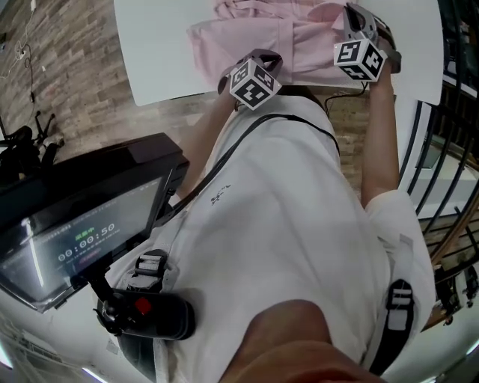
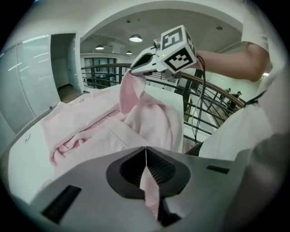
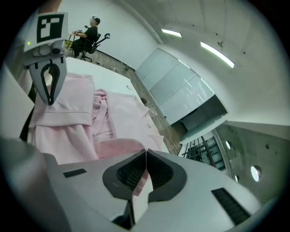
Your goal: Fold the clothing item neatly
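Observation:
A pale pink garment (image 1: 277, 37) lies bunched on the white table (image 1: 157, 52). My left gripper (image 1: 267, 58) is at its near edge and my right gripper (image 1: 352, 16) is further right over the cloth. In the left gripper view the jaws (image 2: 146, 152) are shut with a strip of pink fabric (image 2: 149, 190) pinched between them. The right gripper (image 2: 135, 71) shows there too, holding a corner of the garment lifted above the table. In the right gripper view the jaws (image 3: 146, 154) are shut on a pink fold (image 3: 118, 147), and the left gripper (image 3: 47, 97) pinches the hem.
A dark screen on a stand (image 1: 82, 232) sits low on the left, over a brick-patterned floor. A black railing (image 1: 449, 149) runs along the right of the table. Far off, a person sits on an office chair (image 3: 88, 34).

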